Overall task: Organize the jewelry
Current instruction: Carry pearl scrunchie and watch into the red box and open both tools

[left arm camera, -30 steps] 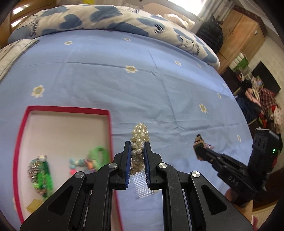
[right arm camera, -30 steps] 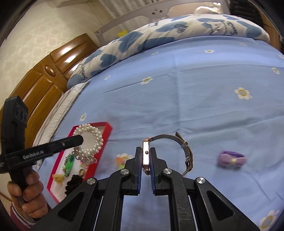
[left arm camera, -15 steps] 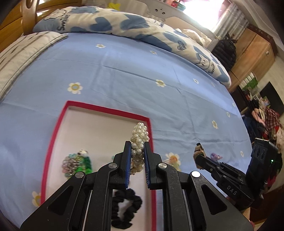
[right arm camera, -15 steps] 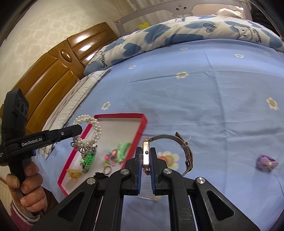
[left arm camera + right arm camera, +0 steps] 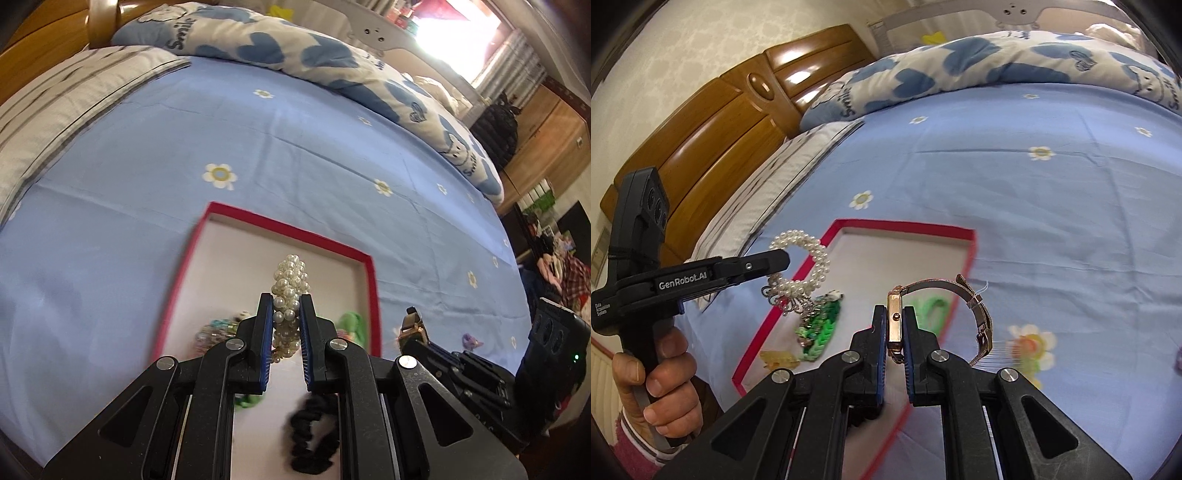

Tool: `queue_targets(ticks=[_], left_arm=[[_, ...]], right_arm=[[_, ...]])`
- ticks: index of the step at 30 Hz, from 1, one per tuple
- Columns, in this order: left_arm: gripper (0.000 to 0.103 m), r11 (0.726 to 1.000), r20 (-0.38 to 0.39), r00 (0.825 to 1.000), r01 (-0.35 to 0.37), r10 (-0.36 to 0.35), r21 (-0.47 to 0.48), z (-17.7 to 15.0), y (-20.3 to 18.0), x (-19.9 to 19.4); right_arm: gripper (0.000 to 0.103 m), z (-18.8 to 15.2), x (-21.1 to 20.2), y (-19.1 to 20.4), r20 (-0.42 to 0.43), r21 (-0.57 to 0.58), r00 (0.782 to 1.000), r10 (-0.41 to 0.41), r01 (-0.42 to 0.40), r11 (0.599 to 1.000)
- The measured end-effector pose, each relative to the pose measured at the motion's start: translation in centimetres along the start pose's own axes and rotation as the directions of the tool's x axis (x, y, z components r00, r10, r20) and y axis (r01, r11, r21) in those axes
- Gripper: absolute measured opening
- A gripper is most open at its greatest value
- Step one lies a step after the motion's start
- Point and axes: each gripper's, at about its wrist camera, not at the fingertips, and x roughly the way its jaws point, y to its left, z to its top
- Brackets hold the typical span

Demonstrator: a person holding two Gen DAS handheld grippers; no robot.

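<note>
My left gripper (image 5: pixel 286 308) is shut on a pearl bracelet (image 5: pixel 290 280) and holds it above the red-rimmed tray (image 5: pixel 288 227). In the right wrist view the bracelet (image 5: pixel 809 258) hangs over the tray's left rim (image 5: pixel 905 225). My right gripper (image 5: pixel 894 317) is shut on a rose-gold wristwatch (image 5: pixel 895 317), its mesh strap (image 5: pixel 975 306) looping right, above the tray's right edge. The watch and the right gripper (image 5: pixel 413 332) show at the right in the left wrist view. In the tray lie a green beaded piece (image 5: pixel 822 330), a green band (image 5: pixel 931 308), a yellow clip (image 5: pixel 777 358) and a black scrunchie (image 5: pixel 314 432).
The tray sits on a blue flowered bedsheet (image 5: pixel 1052 221). A clear comb (image 5: pixel 1027 347) and a purple hair piece (image 5: pixel 471 339) lie on the sheet right of the tray. A blue-heart duvet (image 5: pixel 295 55) and a wooden headboard (image 5: pixel 720 129) are behind.
Both grippers have moved left toward the tray with their items. The pearl bracelet now hangs over the tray, and the watch has reached the tray's right edge.
</note>
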Motion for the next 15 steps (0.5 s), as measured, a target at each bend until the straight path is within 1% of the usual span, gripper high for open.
queue_targets(ticks=[6,9,12,15], left_arm=[[0.012,0.998,-0.03,1.0,0.005,-0.007,-0.07,0.6,2.8,2.0],[0.012,0.995,-0.045,0.999,-0.008,0.003,-0.1,0.7,3.8,3.1],[0.012,0.992,-0.061,0.997,-0.055,0.049,-0.109,0.7,4.4,4.1],[0.012,0.99,-0.081,0.995,-0.071,0.061,-0.12,0.6,5.0,5.0]], right_arm=[[0.008,0.2,2.7,1.6,-0.038,-0.032,0.999,0.007,-0.008,0.999],[0.008,0.2,4.1,1.8,-0.059,-0.04,0.998,-0.003,0.001,0.999],[0.008,0.2,5.4,1.5,-0.084,-0.045,0.996,-0.018,0.014,0.999],[0.008,-0.1,6.8,1.2,-0.113,-0.049,0.993,-0.029,0.024,0.999]])
